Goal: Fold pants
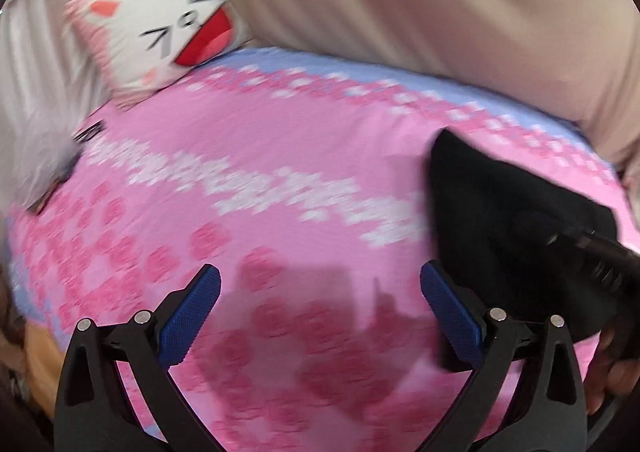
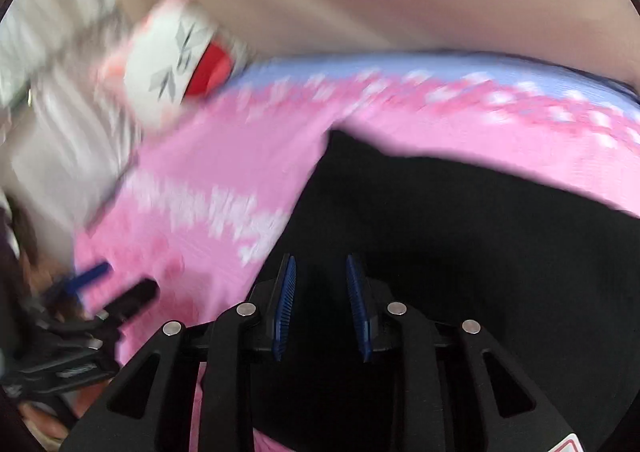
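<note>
Right wrist view: black pants (image 2: pixel 460 219) spread on the pink bedspread (image 2: pixel 192 179), lying dead ahead of and under the right gripper (image 2: pixel 321 306); jaws narrowed but a gap showing between the blue pads (image 2: pixel 287 308), nothing visibly pinched. Left wrist view: left gripper (image 1: pixel 320 316) wide apart, empty, over bare bedspread, pants off to its right. Long axis hard to tell, seemingly running rightward across the bed. Right hand clearly nearer, probably first to grasp. Cat pillow (image 1: pixel 160 39) well beyond.
</note>
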The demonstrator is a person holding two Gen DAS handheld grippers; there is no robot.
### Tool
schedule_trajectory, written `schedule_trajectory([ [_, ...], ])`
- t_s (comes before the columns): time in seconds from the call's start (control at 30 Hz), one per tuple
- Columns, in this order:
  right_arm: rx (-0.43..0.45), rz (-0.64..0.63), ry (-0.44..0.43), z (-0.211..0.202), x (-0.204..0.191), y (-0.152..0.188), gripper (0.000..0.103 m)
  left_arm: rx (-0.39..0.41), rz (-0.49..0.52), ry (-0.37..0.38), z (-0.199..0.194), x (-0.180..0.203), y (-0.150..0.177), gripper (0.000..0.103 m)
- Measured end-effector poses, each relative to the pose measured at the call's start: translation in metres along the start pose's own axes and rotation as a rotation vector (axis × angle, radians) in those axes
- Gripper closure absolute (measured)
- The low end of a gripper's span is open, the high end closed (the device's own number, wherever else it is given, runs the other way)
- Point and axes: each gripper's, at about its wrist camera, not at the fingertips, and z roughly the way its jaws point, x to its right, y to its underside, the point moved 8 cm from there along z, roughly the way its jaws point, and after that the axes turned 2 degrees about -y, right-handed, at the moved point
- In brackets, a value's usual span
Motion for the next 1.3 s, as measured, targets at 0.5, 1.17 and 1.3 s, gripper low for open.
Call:
schedule_trajectory([
  [0.5,0.019,0.193,0.103,-0.004,0.11,-0.017,0.091,-0.107,0.144,0.089,0.053,0.103,0.027,0.005],
  [1.17,0.093,0.259,0.31,-0.107,0.165,0.033,0.058,-0.135,0.142,0.002,0.047,0.101,0.026,0.005],
  [1.3,0.068,0.306,0.248,-0.107,0.177,0.061,0.055,-0.121,0.164,-0.029,0.045,0.104,0.025,0.005],
])
